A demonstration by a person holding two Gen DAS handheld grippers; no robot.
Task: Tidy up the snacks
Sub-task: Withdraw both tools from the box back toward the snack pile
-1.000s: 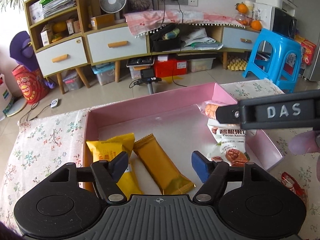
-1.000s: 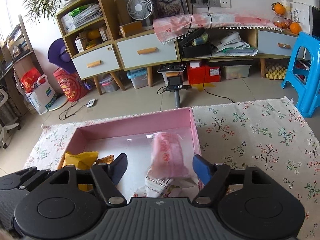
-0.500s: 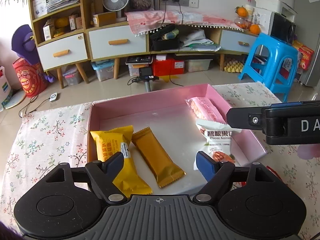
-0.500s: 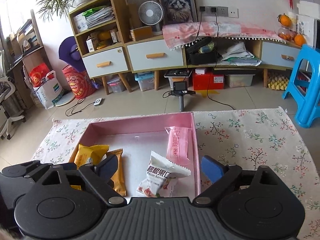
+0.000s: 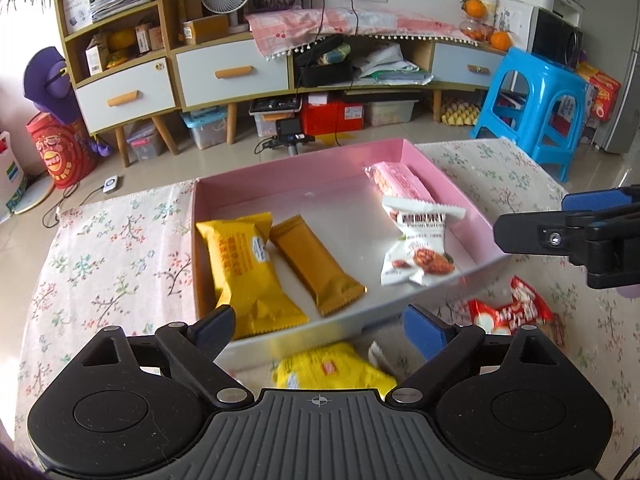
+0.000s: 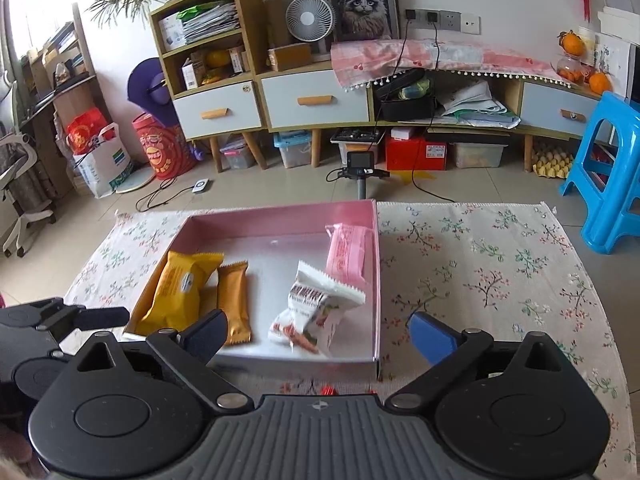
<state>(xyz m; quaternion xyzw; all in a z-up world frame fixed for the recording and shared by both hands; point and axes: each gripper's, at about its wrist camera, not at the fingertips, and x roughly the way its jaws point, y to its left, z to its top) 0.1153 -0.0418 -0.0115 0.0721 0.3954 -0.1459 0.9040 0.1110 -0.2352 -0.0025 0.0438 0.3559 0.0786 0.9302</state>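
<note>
Snacks, loose, two: a yellow pack (image 5: 334, 368) lies on the bench directly under and between the left gripper's (image 5: 318, 326) fingers, just short of the box's near wall; its long axis is hard to judge, being blurred and partly hidden. A red pack (image 5: 508, 312) lies just right of that gripper, long axis roughly crosswise. The left gripper is judged nearer to both.

Snacks, boxed, four: yellow pouch (image 5: 244, 272), orange bar (image 5: 316, 268), white nut bag (image 5: 418, 248), pink pack (image 5: 396, 184), all ahead of both grippers in the pink box (image 5: 288, 172).

Grippers, two: left and right (image 6: 316, 330), jaws opening wide, nothing between them.
</note>
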